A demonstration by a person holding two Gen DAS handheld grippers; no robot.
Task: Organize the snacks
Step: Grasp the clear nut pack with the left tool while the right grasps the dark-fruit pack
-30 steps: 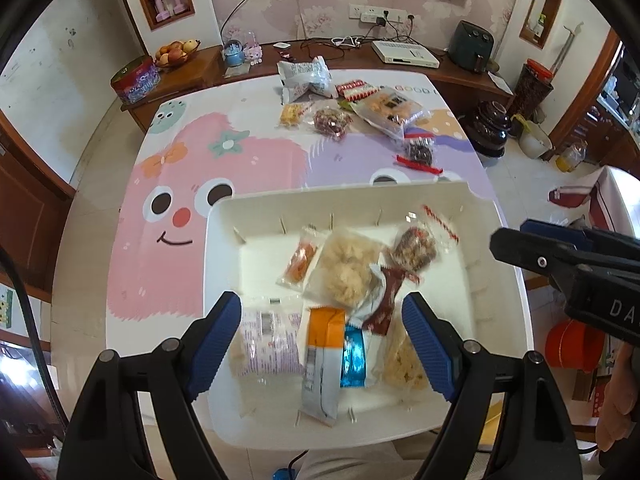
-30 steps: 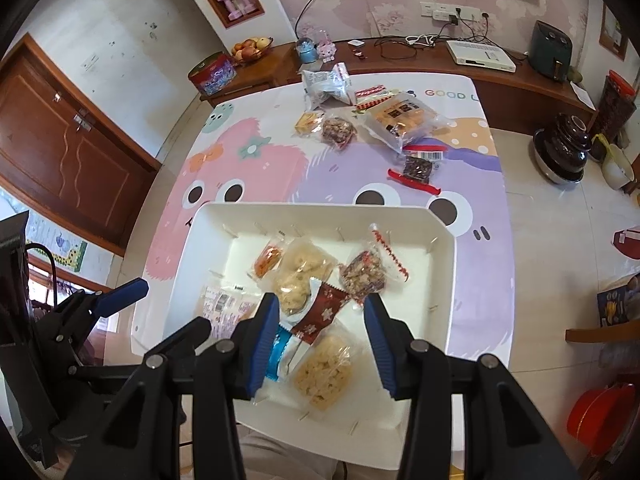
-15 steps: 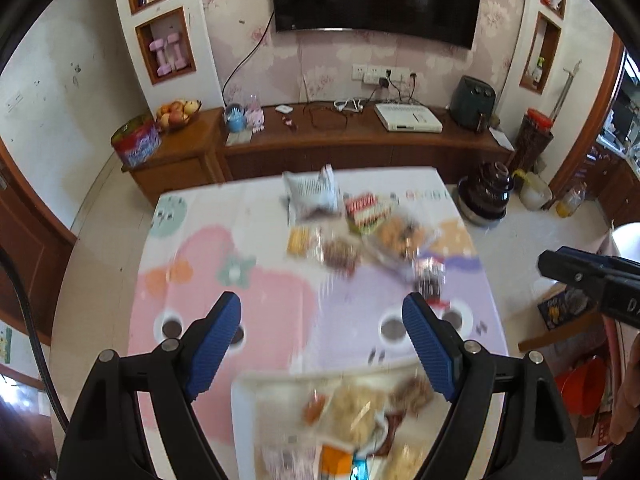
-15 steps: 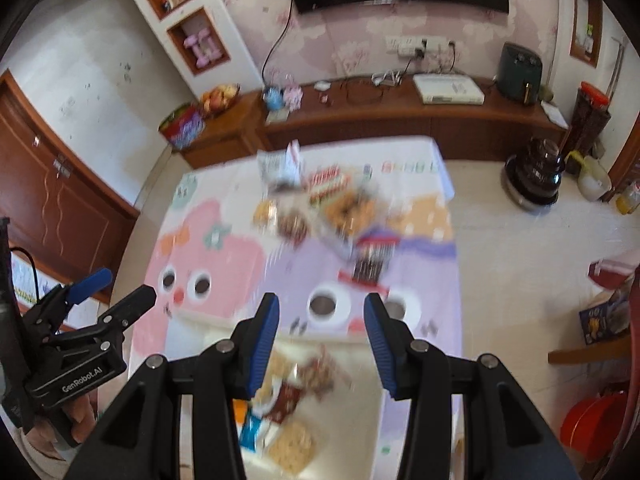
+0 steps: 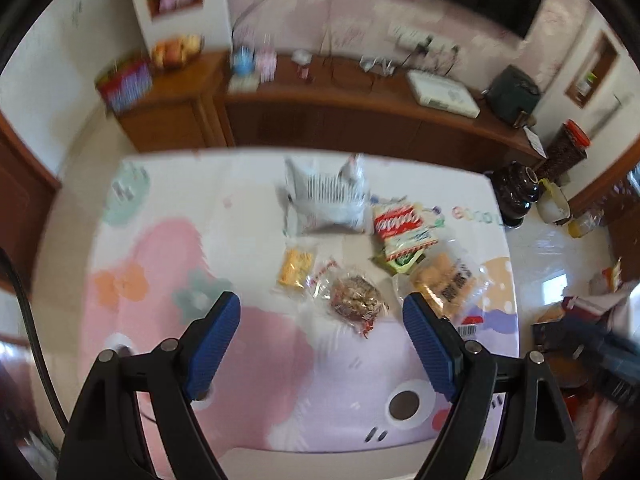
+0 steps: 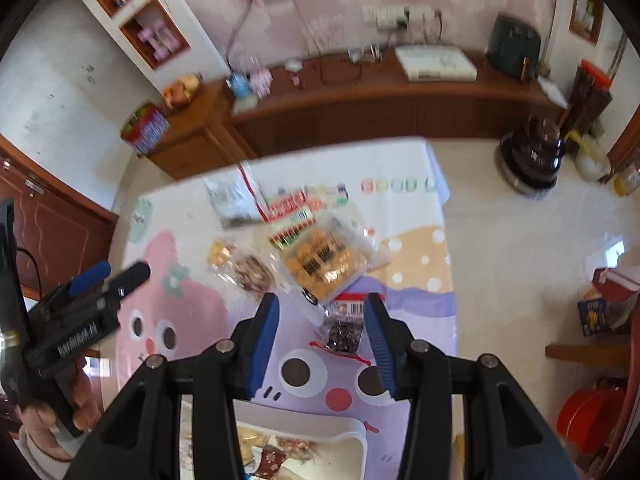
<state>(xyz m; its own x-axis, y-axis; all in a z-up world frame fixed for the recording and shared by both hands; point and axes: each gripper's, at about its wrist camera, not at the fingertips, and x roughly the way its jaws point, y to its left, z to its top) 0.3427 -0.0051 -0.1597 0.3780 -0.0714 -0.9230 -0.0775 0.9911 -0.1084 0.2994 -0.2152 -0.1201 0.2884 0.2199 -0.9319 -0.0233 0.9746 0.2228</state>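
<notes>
Loose snacks lie on the far half of the cartoon tablecloth [image 5: 248, 352]: a white bag [image 5: 326, 200], a red-and-white packet [image 5: 402, 226], a yellow packet [image 5: 295, 268], a brown nut snack [image 5: 354, 300] and a clear bag of golden cookies [image 6: 324, 262]. A small dark snack packet [image 6: 346, 330] lies just ahead of my right gripper [image 6: 325, 344], which is open and empty. My left gripper [image 5: 322, 344] is open and empty above the cloth, short of the nut snack. The white tray [image 6: 320, 426] with snacks is at the bottom of the right wrist view.
A long wooden sideboard [image 5: 360, 116] with a fruit bowl, a tin and a white box runs behind the table. A dark pot [image 6: 534, 156] stands on the floor to the right. My left gripper also shows at the left of the right wrist view [image 6: 106, 274].
Both grippers have moved from over the tray toward the loose snacks at the far end. The tray has dropped to the bottom edge of the views. Both stay open.
</notes>
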